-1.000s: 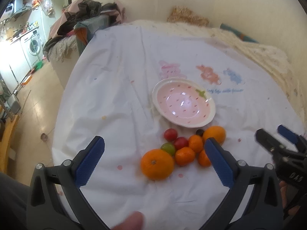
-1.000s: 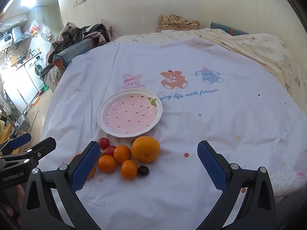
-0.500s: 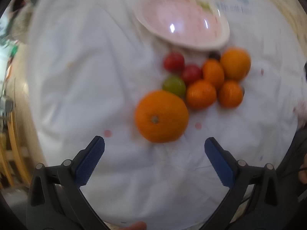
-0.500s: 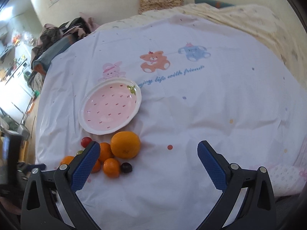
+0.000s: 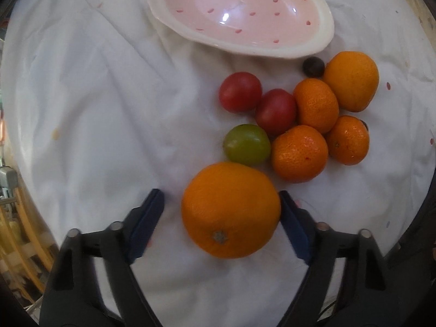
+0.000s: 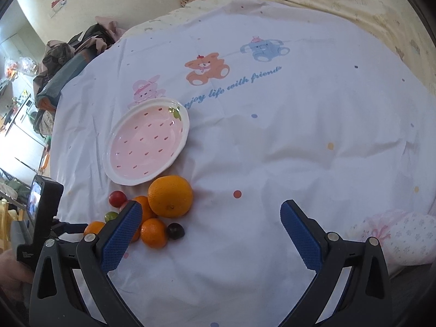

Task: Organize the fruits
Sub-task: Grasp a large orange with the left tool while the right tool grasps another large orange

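- The left claw (image 5: 221, 209) is low over the white sheet (image 5: 95, 109), its blue pads spread wide with a large orange (image 5: 231, 209) between them. The right pad (image 5: 293, 227) sits against or just beside the orange's side; the left pad (image 5: 147, 218) is apart from it, with a strip of sheet showing between. The orange rests on the sheet, not lifted that I can tell.
- Just beyond that orange lies a green tomato (image 5: 246, 144), and to its right a mandarin (image 5: 299, 153) close against it.
- Farther on, two red tomatoes (image 5: 240, 91) lie touching each other, with two more mandarins and a second large orange (image 5: 351, 80) off to the right of them. A small dark fruit (image 5: 313, 66) sits just past that orange, near the plate's rim.
- Farthest from the left claw is the pink strawberry-patterned plate (image 5: 324, 35), holding no fruit.
- The right claw (image 6: 211, 230) is spread wide and grips nothing; it hangs over bare sheet with the fruit cluster ahead and to its left, its left pad (image 6: 121, 235) overlapping some of the fruit in view.
- Beyond the right claw, the same plate (image 6: 141, 181) lies ahead to the left, and printed cartoon animals (image 6: 207, 68) mark the sheet farther on.
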The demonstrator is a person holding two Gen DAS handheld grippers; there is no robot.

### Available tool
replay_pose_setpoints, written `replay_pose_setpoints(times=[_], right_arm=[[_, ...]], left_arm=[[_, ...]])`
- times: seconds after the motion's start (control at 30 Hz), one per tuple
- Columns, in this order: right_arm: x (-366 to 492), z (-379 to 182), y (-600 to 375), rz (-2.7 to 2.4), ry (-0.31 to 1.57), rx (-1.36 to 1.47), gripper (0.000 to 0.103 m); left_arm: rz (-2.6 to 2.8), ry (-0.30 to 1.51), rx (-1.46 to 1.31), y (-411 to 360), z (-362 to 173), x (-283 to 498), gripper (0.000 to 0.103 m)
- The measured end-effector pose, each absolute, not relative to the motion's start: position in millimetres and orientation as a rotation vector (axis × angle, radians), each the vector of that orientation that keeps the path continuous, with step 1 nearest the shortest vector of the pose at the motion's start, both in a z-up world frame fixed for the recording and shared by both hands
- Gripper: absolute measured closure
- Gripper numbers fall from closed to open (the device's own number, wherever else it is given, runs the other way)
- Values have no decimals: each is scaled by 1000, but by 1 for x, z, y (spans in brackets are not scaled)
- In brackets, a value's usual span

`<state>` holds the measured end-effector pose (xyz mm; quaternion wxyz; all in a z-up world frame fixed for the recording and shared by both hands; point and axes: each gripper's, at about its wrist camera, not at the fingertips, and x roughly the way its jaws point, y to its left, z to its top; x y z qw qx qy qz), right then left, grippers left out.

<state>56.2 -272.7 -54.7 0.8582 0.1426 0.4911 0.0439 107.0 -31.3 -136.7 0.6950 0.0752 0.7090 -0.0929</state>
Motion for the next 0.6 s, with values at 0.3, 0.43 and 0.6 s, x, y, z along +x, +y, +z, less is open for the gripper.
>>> replay_pose_setpoints(times=[0.3, 0.43, 0.6], right_arm=[[58, -58, -268, 105, 1051, 291, 0], [59, -57, -267, 139, 1060, 302, 0], [65, -64, -258, 267, 1144, 360, 0]], left_arm=[[-215, 1563, 103, -30, -129, 100, 43], [-222, 1516, 67, -27, -93, 75, 43], [-114, 1442, -51, -10, -60, 52, 43]])
